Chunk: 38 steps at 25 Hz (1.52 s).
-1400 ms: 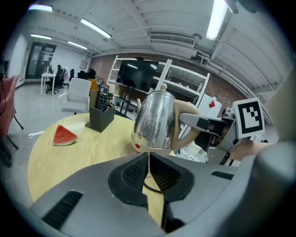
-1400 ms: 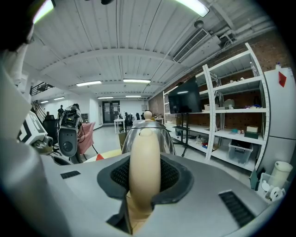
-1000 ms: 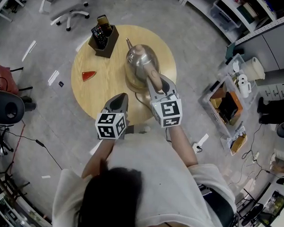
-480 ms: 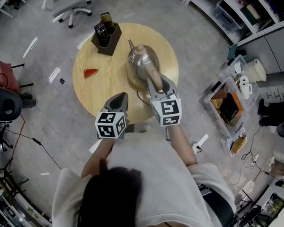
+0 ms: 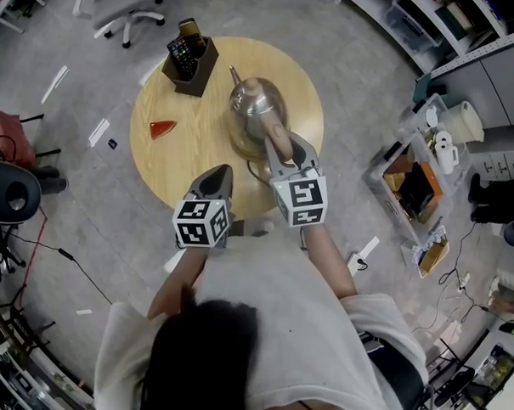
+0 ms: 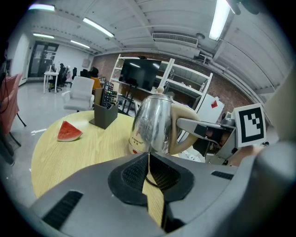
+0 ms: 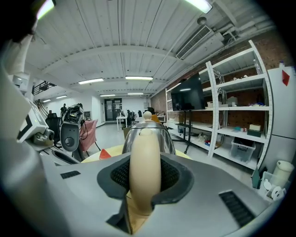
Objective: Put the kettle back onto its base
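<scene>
A steel kettle [image 5: 255,102] with a beige handle [image 7: 144,166] stands upright over its cream base [image 6: 133,144] on the round wooden table [image 5: 182,163]. I cannot tell whether it is seated on the base. My right gripper [image 5: 278,150] reaches in from the near side and is shut on the handle, whose sides its pads press. My left gripper [image 5: 214,179] hovers over the table's near edge, left of the kettle [image 6: 155,122] and apart from it. It is shut with nothing between its jaws.
A watermelon slice [image 5: 162,129] lies on the table's left part. At the far edge stands a dark holder [image 5: 189,59] with remote controls. The base's cable [image 5: 254,174] trails toward the near edge. Crates [image 5: 411,190] and shelves are on the floor to the right.
</scene>
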Motion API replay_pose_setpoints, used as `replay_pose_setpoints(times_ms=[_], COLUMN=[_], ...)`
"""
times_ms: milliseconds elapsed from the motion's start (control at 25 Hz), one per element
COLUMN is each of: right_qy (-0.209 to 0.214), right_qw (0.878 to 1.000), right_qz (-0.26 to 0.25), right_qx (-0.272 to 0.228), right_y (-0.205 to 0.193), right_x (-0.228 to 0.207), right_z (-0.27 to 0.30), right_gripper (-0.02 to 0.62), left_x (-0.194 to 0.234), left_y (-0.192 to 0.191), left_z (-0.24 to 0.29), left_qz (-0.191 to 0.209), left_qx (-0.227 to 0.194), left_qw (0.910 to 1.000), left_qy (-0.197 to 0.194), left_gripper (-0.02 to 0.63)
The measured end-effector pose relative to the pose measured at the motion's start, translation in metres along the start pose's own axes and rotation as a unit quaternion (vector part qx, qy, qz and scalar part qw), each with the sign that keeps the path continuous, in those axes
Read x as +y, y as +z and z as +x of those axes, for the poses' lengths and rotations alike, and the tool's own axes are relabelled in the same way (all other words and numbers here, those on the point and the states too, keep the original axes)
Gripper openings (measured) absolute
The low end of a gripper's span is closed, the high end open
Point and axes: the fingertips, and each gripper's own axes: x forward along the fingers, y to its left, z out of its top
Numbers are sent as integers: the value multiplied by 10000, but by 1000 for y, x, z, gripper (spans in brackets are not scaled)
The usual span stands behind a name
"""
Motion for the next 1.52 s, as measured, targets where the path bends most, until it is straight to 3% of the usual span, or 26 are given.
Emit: replay_pose_setpoints(times_ms=[1520], right_qy=[-233], right_qw=[9997], right_qz=[23], right_qx=[-84], right_y=[-13], right_x=[8], right_z=[-13], right_gripper=[107], left_x=[-3], left_y=[-2], left_z=[0], left_qz=[63], left_qx=[6], left_qw=[10000], left_qy=[25], left_gripper=[35])
